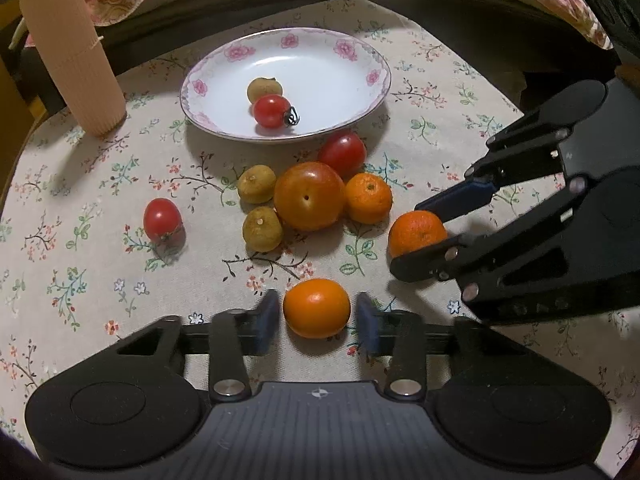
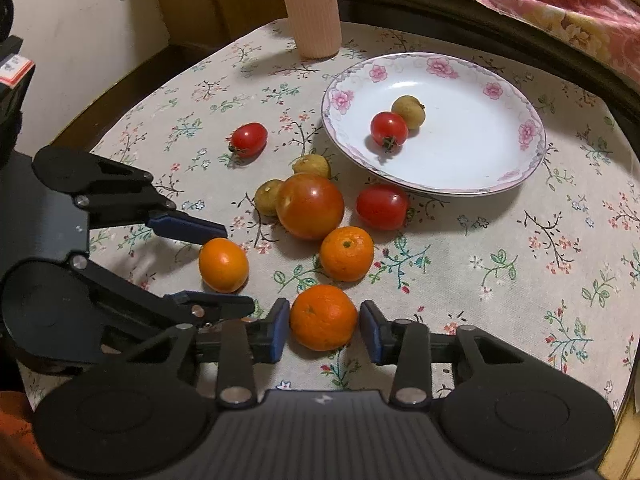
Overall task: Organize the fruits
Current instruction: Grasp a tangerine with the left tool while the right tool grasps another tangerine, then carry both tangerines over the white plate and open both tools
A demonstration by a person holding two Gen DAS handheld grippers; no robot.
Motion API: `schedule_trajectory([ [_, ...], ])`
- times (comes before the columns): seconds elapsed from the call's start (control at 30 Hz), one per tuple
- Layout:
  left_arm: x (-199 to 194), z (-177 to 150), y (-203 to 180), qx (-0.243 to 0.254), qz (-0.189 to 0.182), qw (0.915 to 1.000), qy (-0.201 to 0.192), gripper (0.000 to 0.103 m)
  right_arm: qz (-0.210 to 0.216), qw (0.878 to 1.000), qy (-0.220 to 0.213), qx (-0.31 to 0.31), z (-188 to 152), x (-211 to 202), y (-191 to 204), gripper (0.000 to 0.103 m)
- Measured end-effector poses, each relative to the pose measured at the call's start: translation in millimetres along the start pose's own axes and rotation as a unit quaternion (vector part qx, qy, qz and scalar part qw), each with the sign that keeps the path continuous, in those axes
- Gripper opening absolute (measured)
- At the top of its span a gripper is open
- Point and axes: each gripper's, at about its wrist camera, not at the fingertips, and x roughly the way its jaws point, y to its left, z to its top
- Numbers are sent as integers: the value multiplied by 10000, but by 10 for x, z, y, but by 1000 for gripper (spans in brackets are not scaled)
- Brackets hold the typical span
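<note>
1. Partly hidden: underside of the smooth orange fruit (image 1: 316, 308), behind the bar of the left gripper (image 1: 317, 322). Lower edge of the mandarin (image 1: 416, 234) covered by one finger of the right gripper (image 2: 324, 328). Top of a ribbed beige cylinder (image 2: 314, 8) cut off in the right view.
2. Writing: a red-and-white label (image 2: 14, 70) at the picture's edge, too blurred to read. A small compass-like mark (image 1: 319, 393) on the left gripper's body, no words.
3. Both flanked fruits nearly round, no clear long axis. Cherry tomato (image 1: 272, 111) on the flowered plate (image 1: 360, 46), green stem end turned sideways, touching a small tan fruit (image 1: 264, 89).
4. Left jaws slightly apart around the smooth orange fruit, on the floral cloth (image 1: 80, 280), thin gaps both sides.
5. Right jaws close around the mandarin, one pad touching, a sliver at the other; impossible to tell whether clamped.
</note>
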Motion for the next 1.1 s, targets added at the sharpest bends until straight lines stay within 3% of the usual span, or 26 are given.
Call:
schedule_trajectory([
  [0.3,-8,6,-26,9,6,10000,-22,42,28,9999,-85,100,27,-63,-29,35],
  [1.1,-141,369,61,-224,255,9978,-562,42,-87,9966,-572,593,244,-283,-245,35],
])
